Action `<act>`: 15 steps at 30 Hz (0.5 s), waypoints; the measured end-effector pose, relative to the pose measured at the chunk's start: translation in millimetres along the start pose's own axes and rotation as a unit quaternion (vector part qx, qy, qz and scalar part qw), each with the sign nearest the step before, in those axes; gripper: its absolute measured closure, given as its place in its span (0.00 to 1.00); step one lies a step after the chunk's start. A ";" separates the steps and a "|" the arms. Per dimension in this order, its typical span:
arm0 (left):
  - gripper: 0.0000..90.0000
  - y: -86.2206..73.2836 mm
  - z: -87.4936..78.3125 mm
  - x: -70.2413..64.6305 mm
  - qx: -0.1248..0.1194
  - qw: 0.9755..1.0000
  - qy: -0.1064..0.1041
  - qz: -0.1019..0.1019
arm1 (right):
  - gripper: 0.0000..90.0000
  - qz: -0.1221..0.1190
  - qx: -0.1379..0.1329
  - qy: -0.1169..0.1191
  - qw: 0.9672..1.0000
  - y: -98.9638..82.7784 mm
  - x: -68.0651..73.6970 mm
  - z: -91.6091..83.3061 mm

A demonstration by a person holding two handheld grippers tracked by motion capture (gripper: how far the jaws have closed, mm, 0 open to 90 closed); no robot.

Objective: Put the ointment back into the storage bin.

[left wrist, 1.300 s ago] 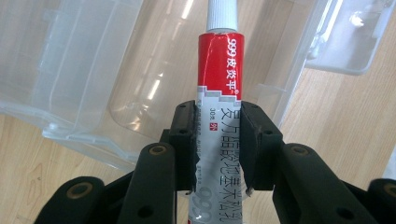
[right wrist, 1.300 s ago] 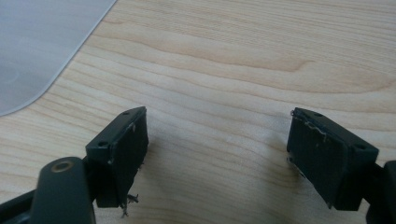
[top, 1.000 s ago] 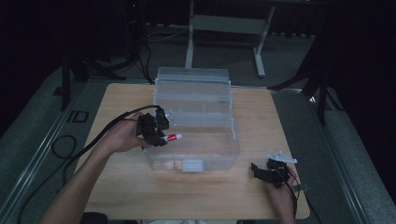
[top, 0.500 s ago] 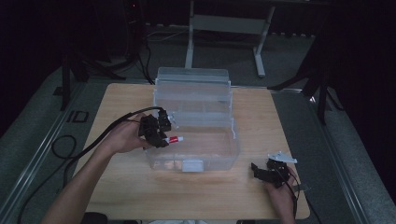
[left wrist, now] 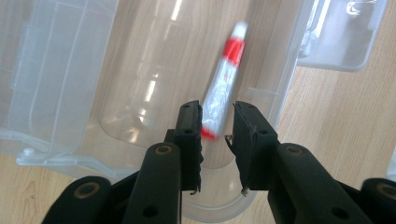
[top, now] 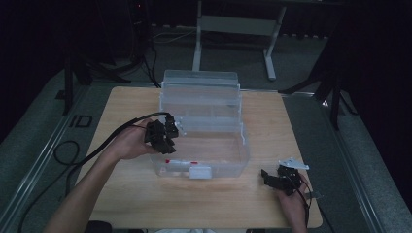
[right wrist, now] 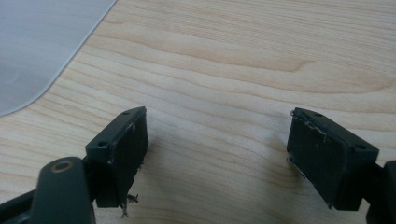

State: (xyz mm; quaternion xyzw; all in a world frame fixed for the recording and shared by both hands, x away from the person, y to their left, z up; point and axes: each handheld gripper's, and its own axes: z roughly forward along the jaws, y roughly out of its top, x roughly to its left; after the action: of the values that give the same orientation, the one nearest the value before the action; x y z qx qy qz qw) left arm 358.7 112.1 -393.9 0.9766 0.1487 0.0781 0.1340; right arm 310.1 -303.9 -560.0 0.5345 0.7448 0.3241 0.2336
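Clear plastic storage box [top: 228, 155]: rectangular, open, lid [top: 200, 92] hinged up at far side; stands mid-table on pale wood. White latch tab on near wall.

Small tube [left wrist: 223, 88]: white and translucent body, red bands near both ends, slightly blurred. Lies inside box, near-left corner, just beyond parted tips of left gripper [left wrist: 217, 128], not clamped. Visible from high view through near wall [top: 180, 162].

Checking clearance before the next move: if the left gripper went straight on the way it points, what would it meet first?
Probably the red-and-white tube lying in the clear bin; the left gripper has open jaws either side of its near end, though depth is unclear.
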 end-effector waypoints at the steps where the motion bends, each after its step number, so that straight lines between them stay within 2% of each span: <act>1: 0.79 -0.2 -0.3 -0.6 -0.001 1.000 0.000 -0.001 | 0.22 0.000 0.000 0.000 1.000 0.0 0.0 0.0; 4: 0.76 -1.2 -2.8 -0.2 -0.003 1.000 0.005 -0.003 | 0.22 0.000 0.000 0.000 1.000 0.0 0.0 0.0; 10: 0.69 -11.9 -16.5 2.5 -0.018 0.999 0.027 -0.027 | 0.22 0.000 0.000 0.000 1.000 0.0 0.0 0.0; 12: 0.66 -16.8 -21.5 2.7 -0.017 0.998 0.040 -0.040 | 0.22 0.000 0.000 0.000 1.000 0.0 0.0 0.0; 15: 0.63 -26.1 -28.0 4.9 -0.032 0.997 0.040 -0.062 | 0.22 0.000 0.000 0.000 1.000 0.0 0.0 0.0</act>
State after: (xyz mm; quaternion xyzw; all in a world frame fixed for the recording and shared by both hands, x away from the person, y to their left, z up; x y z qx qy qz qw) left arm 350.9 144.3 -374.1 0.9567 0.2119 0.1131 0.1641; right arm 310.1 -303.8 -560.0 0.5346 0.7447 0.3241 0.2336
